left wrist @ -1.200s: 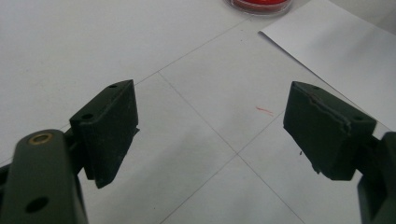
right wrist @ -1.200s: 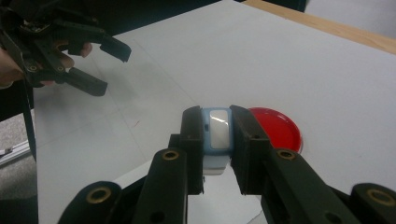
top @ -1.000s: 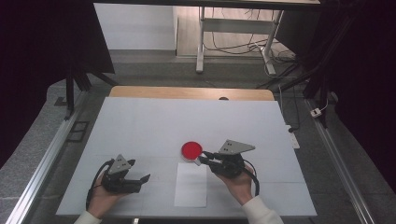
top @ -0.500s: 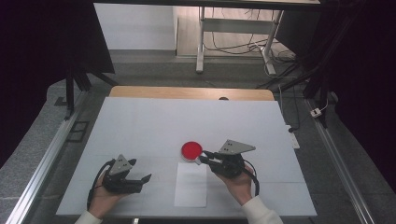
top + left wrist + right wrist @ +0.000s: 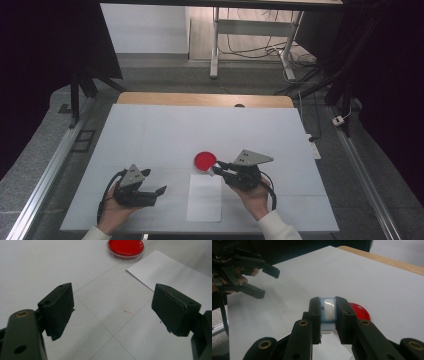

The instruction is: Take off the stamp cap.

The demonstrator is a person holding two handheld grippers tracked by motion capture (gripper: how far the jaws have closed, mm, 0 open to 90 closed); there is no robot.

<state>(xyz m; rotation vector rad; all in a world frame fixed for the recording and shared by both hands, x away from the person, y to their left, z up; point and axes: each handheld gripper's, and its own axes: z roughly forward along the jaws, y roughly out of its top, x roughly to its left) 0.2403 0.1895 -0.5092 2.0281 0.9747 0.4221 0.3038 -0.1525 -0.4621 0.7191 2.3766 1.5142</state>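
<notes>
The left gripper (image 5: 159, 195), jaws spread wide, stands marginally further to the right in the high view than a second ago, its tips a shade nearer the left edge of the sheet (image 5: 205, 200), with the left hand (image 5: 112, 212) shifting likewise; the displacement is slight.
</notes>
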